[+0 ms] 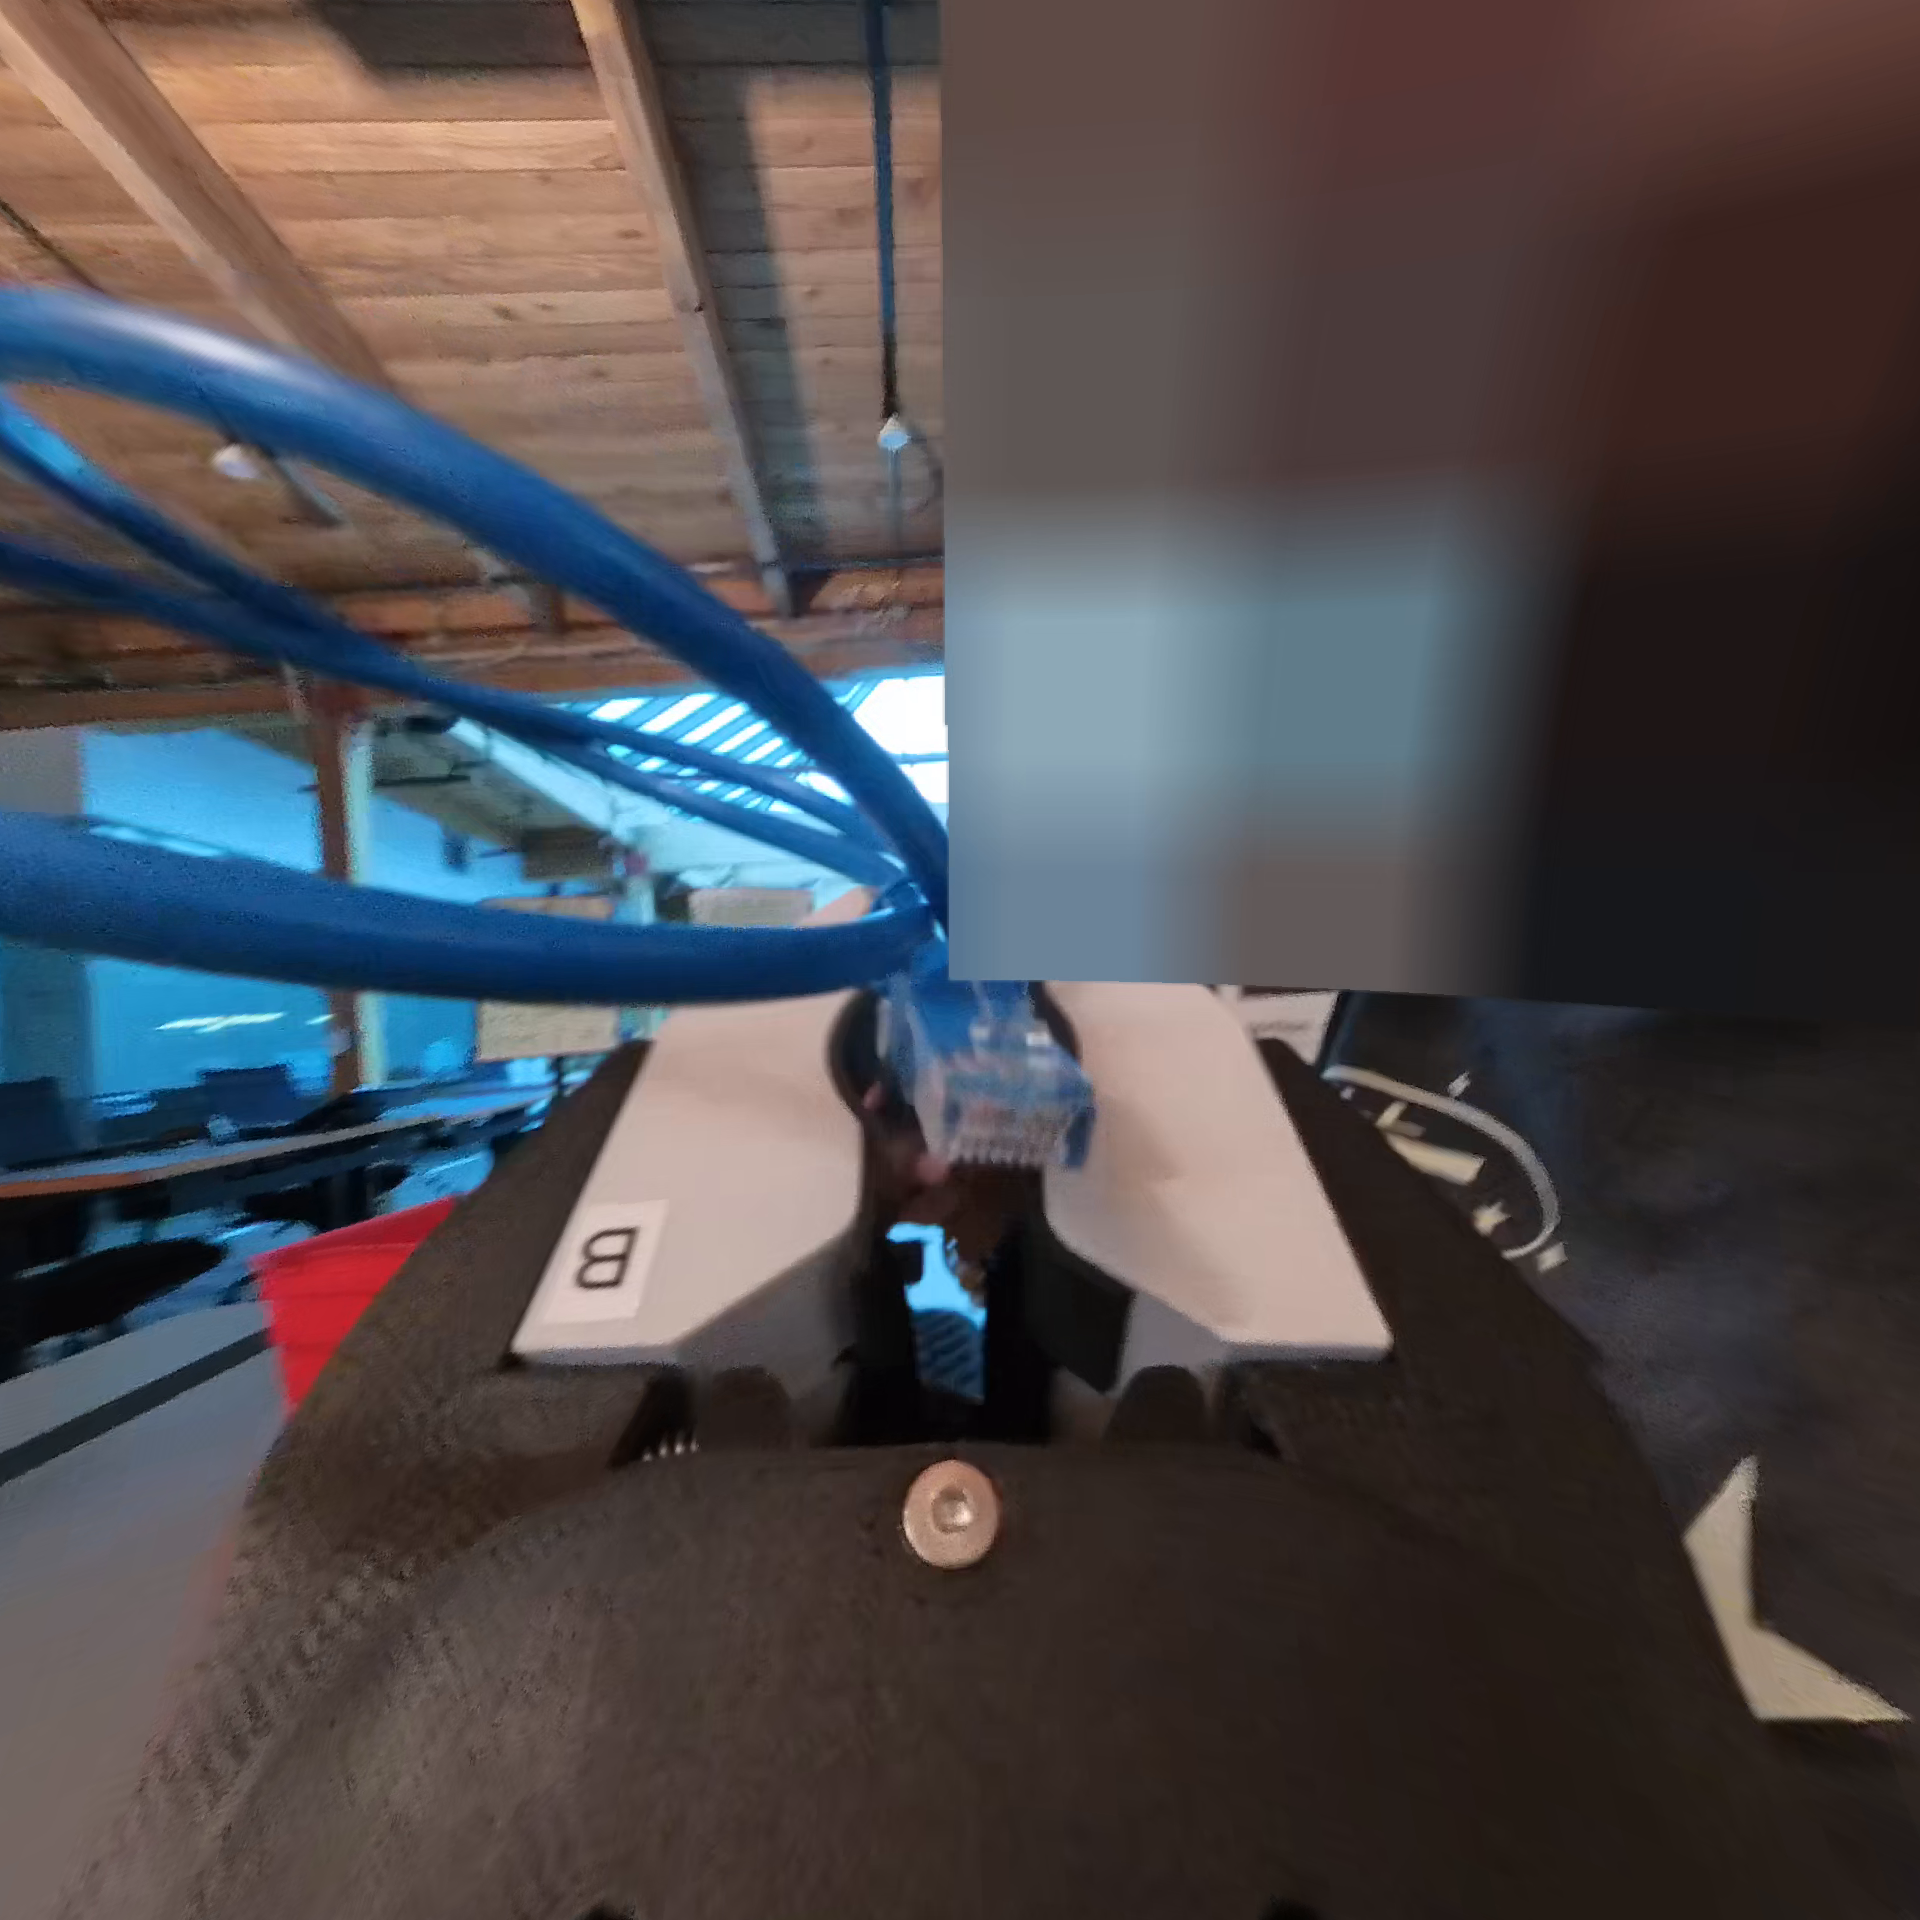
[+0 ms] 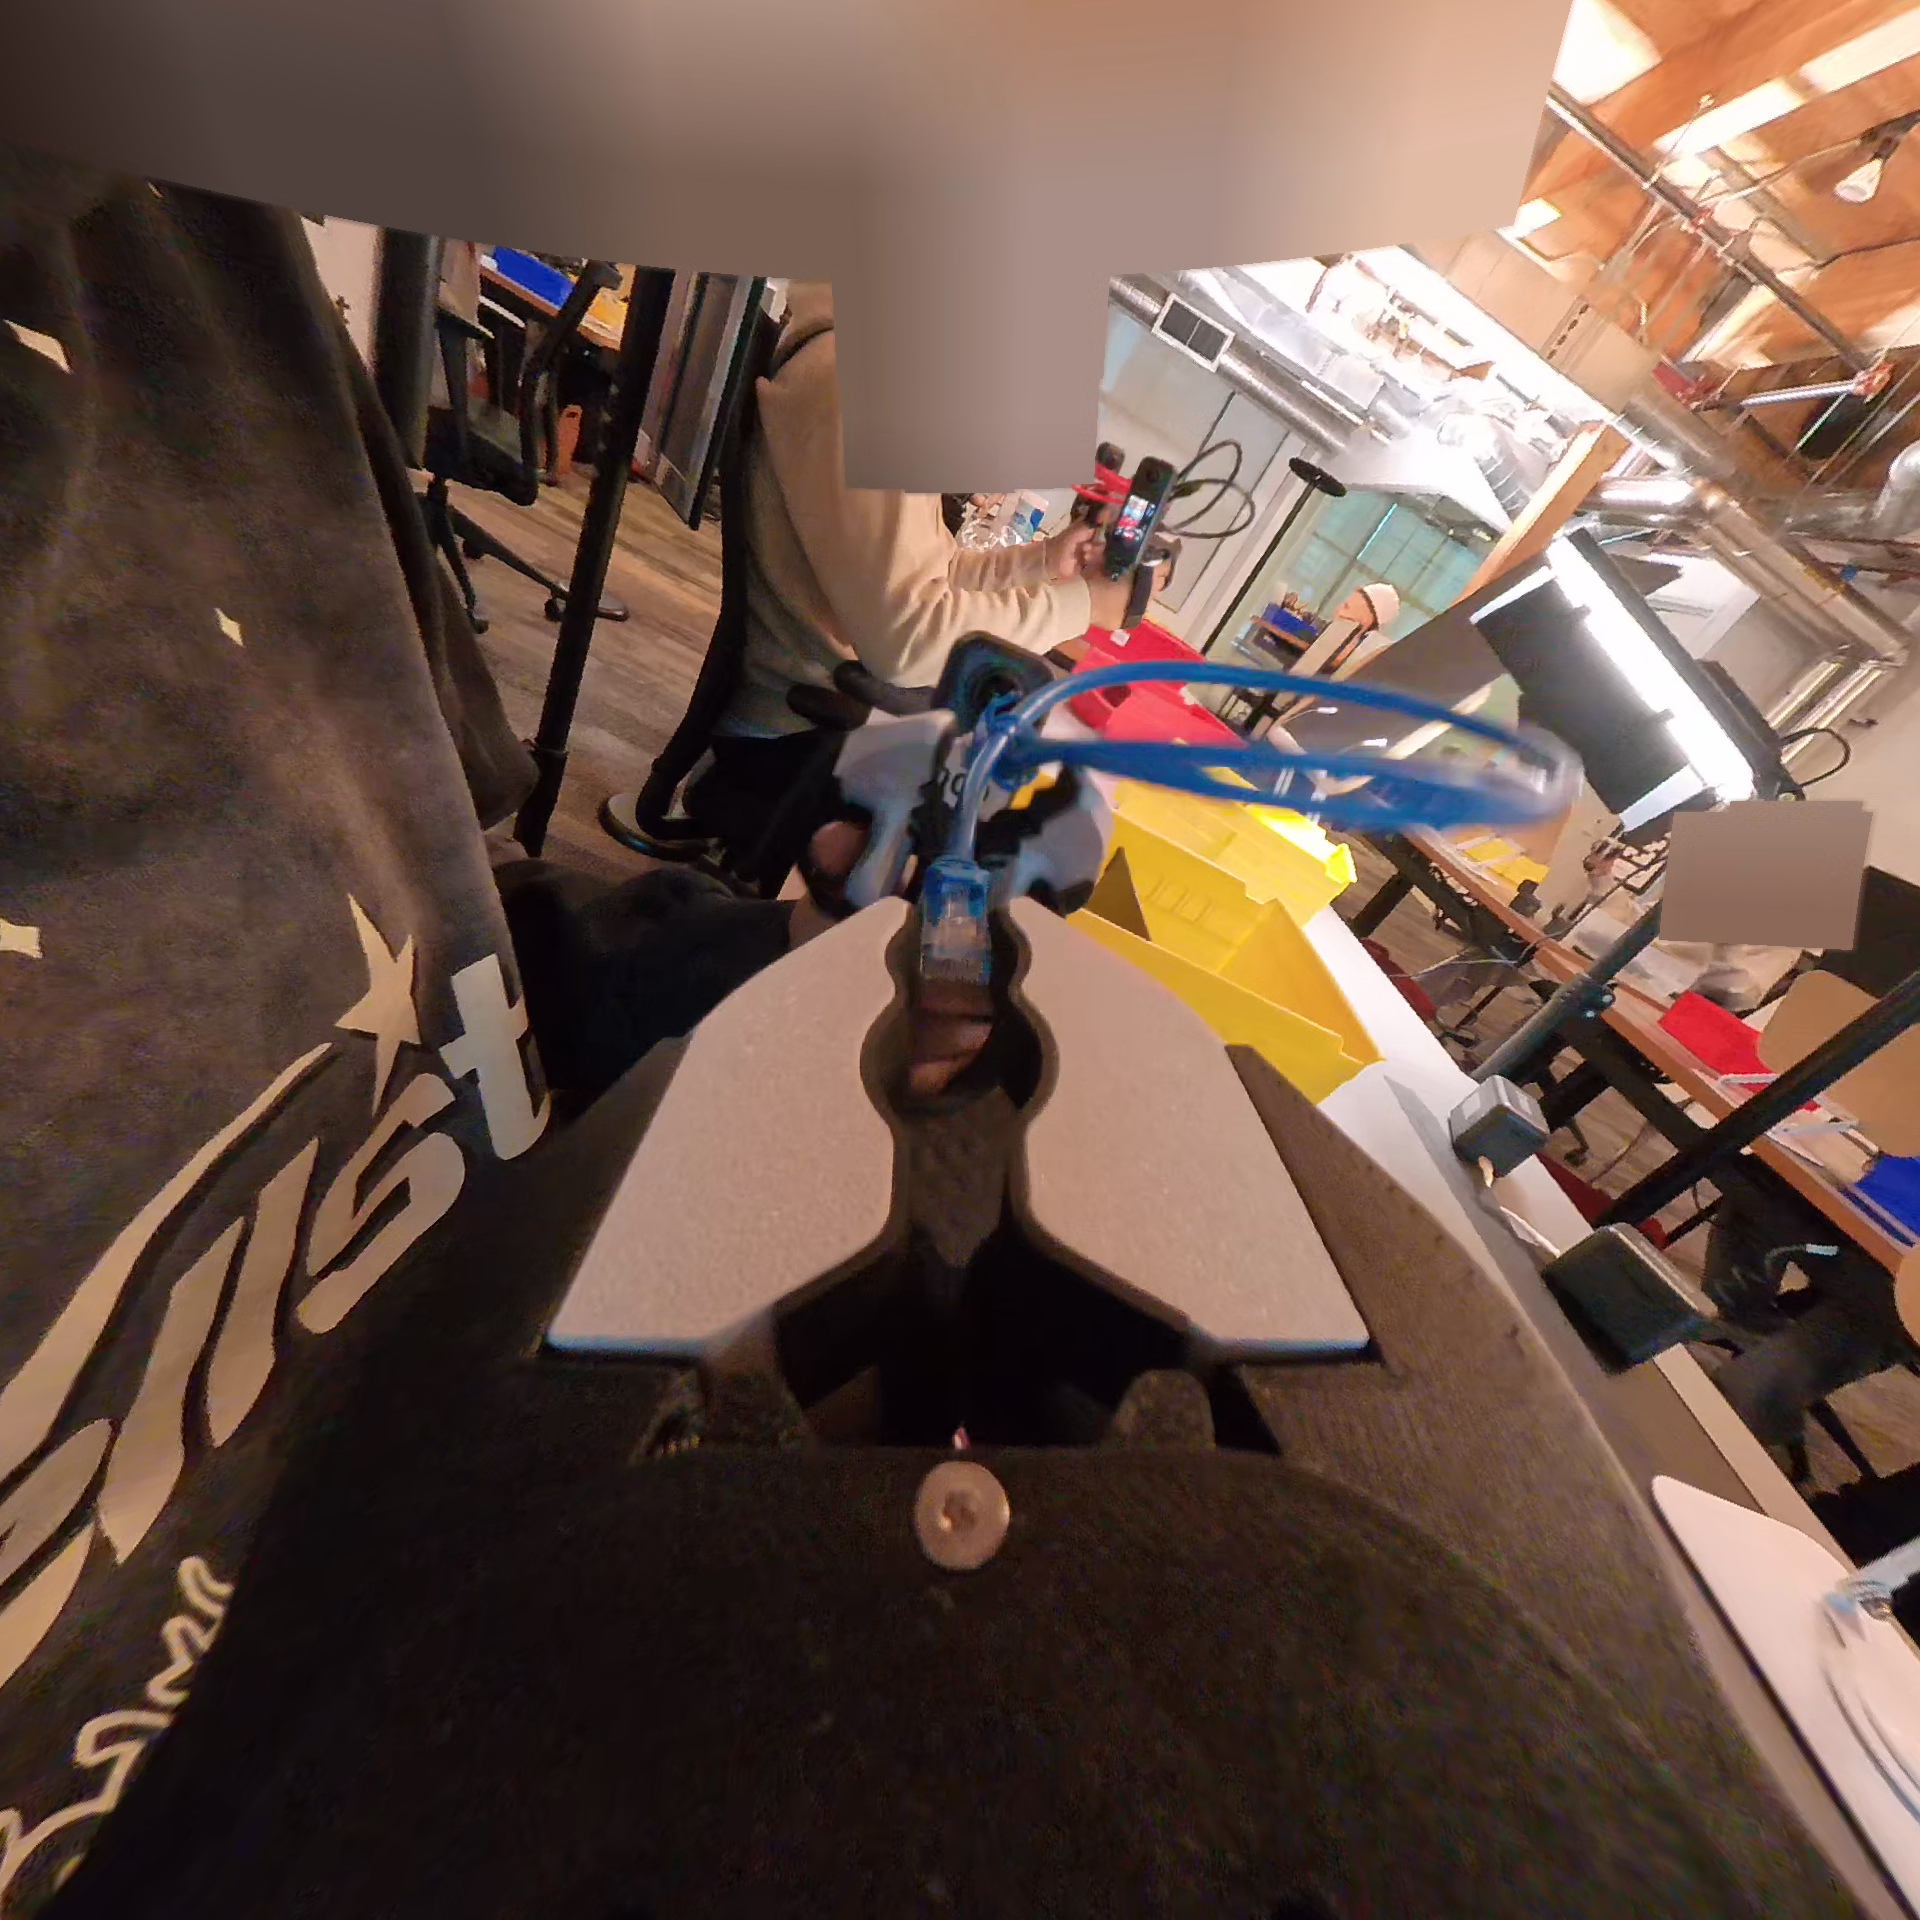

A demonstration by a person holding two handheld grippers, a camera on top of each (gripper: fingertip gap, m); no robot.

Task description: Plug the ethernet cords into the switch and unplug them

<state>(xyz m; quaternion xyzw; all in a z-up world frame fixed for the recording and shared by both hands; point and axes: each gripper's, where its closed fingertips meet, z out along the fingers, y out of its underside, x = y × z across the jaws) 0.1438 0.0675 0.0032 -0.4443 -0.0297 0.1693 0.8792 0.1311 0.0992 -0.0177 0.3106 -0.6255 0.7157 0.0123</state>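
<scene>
A big workshop with a wooden ceiling (image 1: 436, 208) is all around. Yellow bins (image 2: 1236, 914) sit on the far table; I cannot tell what is inside. The left gripper (image 1: 961, 1023) and right gripper (image 2: 954, 925) each pinch the blue ethernet cord (image 2: 1288, 769), jaws nearly closed, near its plug (image 2: 953, 925).

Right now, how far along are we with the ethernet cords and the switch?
Nothing looks done: no switch shows in either view, so no plugging or unplugging can be confirmed. In hand: the blue ethernet plug sits at the tips of the right gripper, and the other plug at the tips of the left gripper, with the coiled blue cord hanging free between them. Left: reaching the switch and seating the plugs.
</scene>
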